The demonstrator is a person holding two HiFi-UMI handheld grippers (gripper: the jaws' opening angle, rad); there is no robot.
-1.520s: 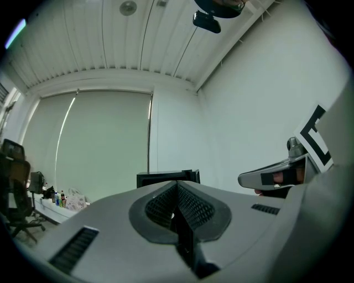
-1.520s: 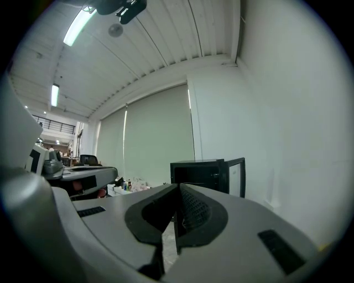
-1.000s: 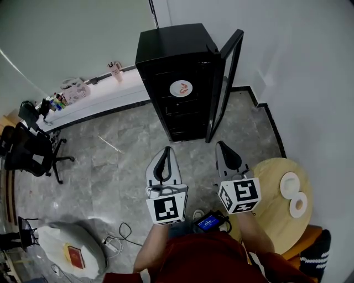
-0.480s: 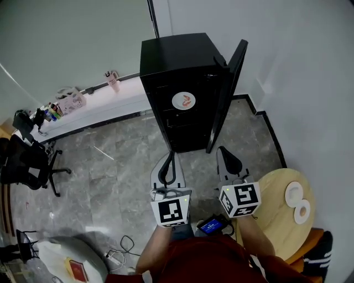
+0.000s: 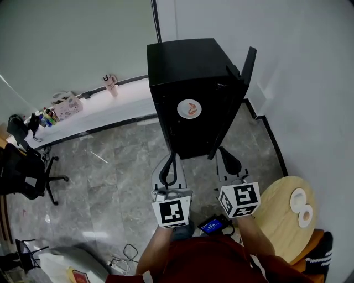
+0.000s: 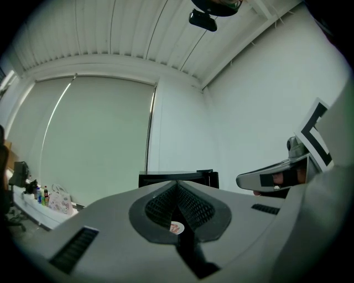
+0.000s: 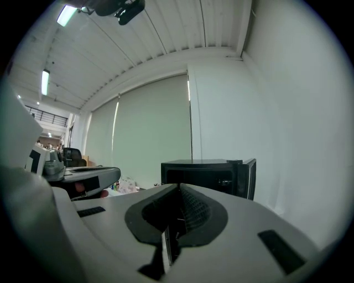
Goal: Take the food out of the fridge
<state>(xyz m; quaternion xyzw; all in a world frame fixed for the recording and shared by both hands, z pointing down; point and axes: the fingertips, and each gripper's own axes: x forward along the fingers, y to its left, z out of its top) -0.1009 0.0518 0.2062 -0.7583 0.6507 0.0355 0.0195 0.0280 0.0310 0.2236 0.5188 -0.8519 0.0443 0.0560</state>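
The head view looks steeply down from above. Both gripper views sit low, facing forward, and share the open fridge (image 5: 188, 66).

This looks like an office, or a break corner of one. Black swivel office chairs (image 5: 25, 177) stand at the left on a grey marble-patterned tile floor (image 5: 110, 171). A long white ledge (image 5: 105, 113) runs below a wide roller blind (image 6: 94, 138) and carries small bottles (image 5: 47, 116) and a printed bag (image 5: 65, 105). A black compact fridge (image 5: 191, 88) stands by a plain white wall (image 5: 310, 83), near a round wooden table (image 5: 279, 215). Overhead is a white slatted ceiling (image 7: 155, 38) with strip lights (image 7: 65, 15).
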